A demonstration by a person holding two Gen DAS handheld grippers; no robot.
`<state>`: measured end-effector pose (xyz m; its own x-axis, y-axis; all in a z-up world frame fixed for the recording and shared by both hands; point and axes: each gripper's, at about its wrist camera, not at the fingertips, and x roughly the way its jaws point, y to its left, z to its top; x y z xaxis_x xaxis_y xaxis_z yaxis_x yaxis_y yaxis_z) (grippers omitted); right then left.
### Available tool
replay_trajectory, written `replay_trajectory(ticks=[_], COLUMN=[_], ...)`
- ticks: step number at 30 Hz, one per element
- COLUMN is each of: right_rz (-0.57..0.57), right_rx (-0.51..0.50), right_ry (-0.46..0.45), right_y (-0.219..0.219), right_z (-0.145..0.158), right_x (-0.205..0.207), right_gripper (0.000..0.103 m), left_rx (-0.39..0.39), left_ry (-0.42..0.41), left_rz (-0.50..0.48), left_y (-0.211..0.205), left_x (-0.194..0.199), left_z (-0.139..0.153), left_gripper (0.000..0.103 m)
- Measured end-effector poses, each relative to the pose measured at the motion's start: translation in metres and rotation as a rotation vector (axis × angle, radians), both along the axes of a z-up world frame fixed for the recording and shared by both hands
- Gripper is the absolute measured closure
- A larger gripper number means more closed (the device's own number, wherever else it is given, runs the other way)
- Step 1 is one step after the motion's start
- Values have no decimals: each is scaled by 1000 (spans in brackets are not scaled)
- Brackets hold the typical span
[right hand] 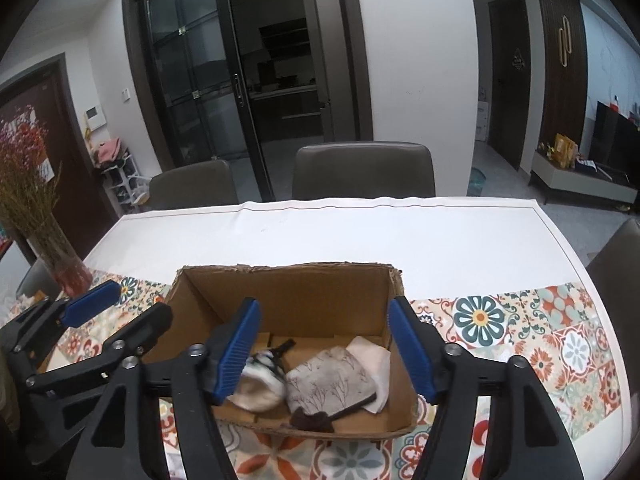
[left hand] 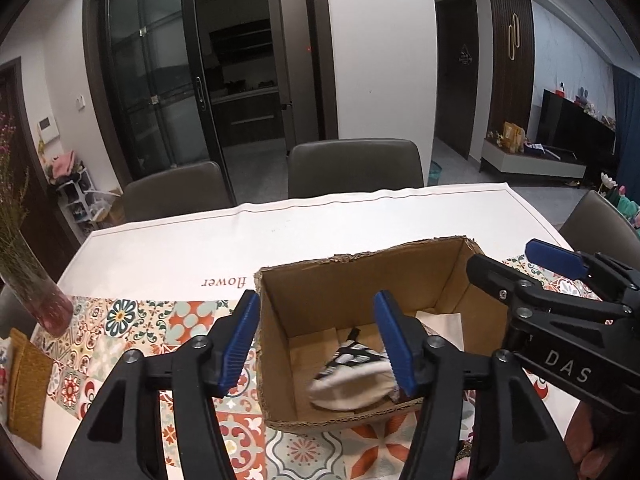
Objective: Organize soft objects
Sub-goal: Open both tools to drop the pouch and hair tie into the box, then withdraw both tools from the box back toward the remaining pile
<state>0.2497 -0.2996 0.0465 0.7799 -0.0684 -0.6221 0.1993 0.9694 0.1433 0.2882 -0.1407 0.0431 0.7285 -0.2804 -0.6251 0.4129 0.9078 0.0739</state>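
Right wrist view: both grippers – left gripper (right hand: 120, 308), right gripper (right hand: 324, 350) – apart-jawed, empty, above cardboard box (right hand: 288, 292); striped bundle (right hand: 262, 384) blurred, half hidden behind blue pad.

In the left wrist view, the left tool's (left hand: 320, 344) right finger hides one end of the striped cloth bundle (left hand: 352, 380) in the cardboard box (left hand: 360, 272). At nine o'clock the vase (left hand: 36, 296) is cut off by the picture's edge. In the right wrist view the bundle (right hand: 260, 384) is blurred, and the dark scrap (right hand: 312, 420) at six o'clock is too indistinct to identify.

Cardboard box (right hand: 288, 300) open on top; folded cloths (right hand: 332, 384) crowd its floor.
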Motion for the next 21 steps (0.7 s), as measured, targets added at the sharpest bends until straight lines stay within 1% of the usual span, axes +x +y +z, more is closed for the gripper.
replay_trajectory(ticks=[9,12,14,17,21], right_rz=[-36,-51,-60,-74,-92], right_rx=[-37,-50,-56,-65,-80], right_ry=[-3,-9,-11,-10,-12], right_y=[2,2,3,3,3], right_z=[8,11,14,16,20], right_x=[-8,-12,-15,-20,-30], right_gripper=[27,25,24,21,16], left_rx=[6,9,10,7,10], left_ry=[-13,-27,-37,-48,-63], left_rz=[35,46,57,73,82], left_y=[6,8,10,12,16], left_x=[-4,-8,-11,-15,-24], left_z=[6,9,11,14,18], left_gripper=[32,23,16,11,10])
